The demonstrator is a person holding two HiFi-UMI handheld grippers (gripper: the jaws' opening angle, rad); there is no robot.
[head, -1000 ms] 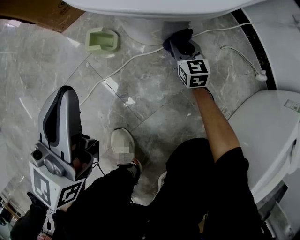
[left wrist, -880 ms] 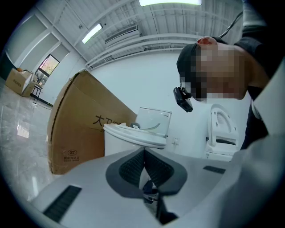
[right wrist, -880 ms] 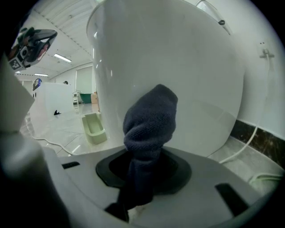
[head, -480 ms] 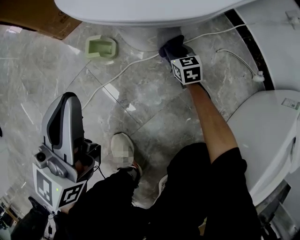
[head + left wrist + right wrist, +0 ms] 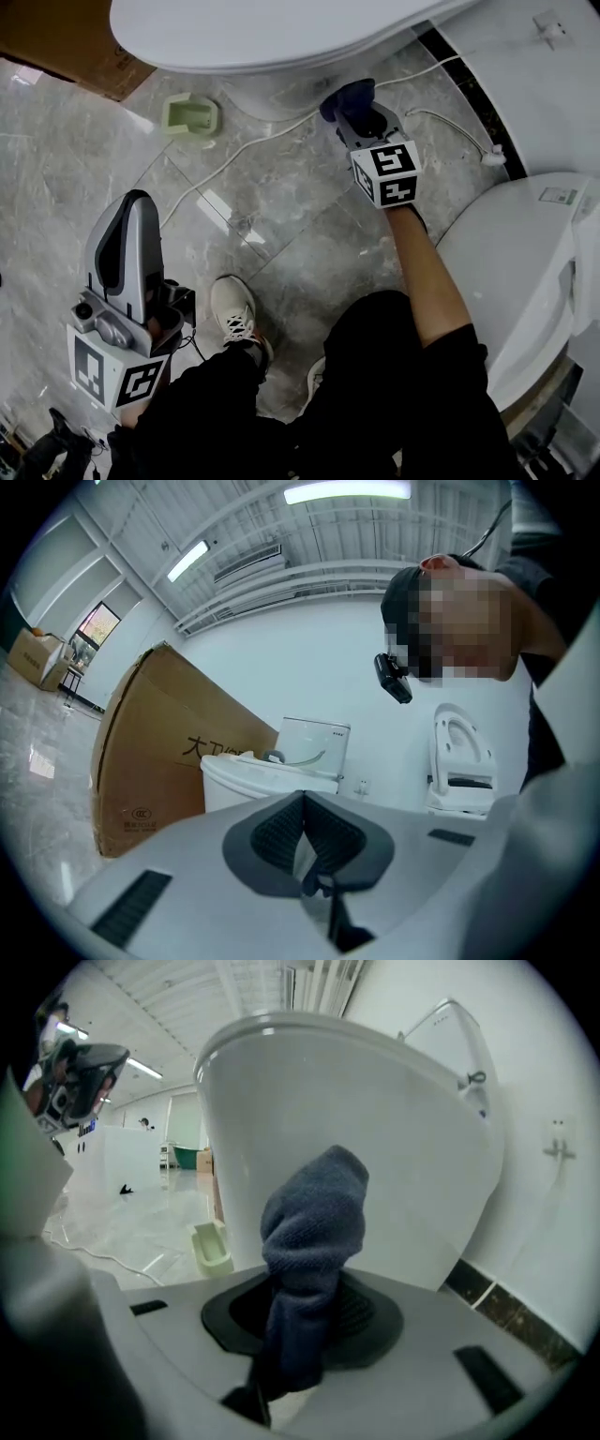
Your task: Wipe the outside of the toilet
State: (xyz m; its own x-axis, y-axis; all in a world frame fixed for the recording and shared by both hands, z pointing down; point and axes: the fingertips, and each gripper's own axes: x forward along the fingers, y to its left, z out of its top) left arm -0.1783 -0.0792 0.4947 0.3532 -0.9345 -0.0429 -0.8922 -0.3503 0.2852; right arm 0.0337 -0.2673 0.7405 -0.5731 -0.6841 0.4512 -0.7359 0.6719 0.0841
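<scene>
A white toilet fills the top of the head view; its bowl looms close in the right gripper view. My right gripper is low by the toilet's base on its right side, shut on a dark blue cloth that bunches up ahead of the jaws, close to the bowl's wall. In the head view the cloth shows as a dark lump at the gripper's tip. My left gripper is held upright at the lower left, away from the toilet, its jaws closed with nothing in them.
A white cord runs over the grey marble floor. A pale green holder lies left of the toilet base. A cardboard box stands at top left. A second toilet is at the right. The person's legs and shoe are below.
The right gripper with the cloth moved back and forth beside the toilet's base, now a little lower and further right. The left gripper stayed put.
</scene>
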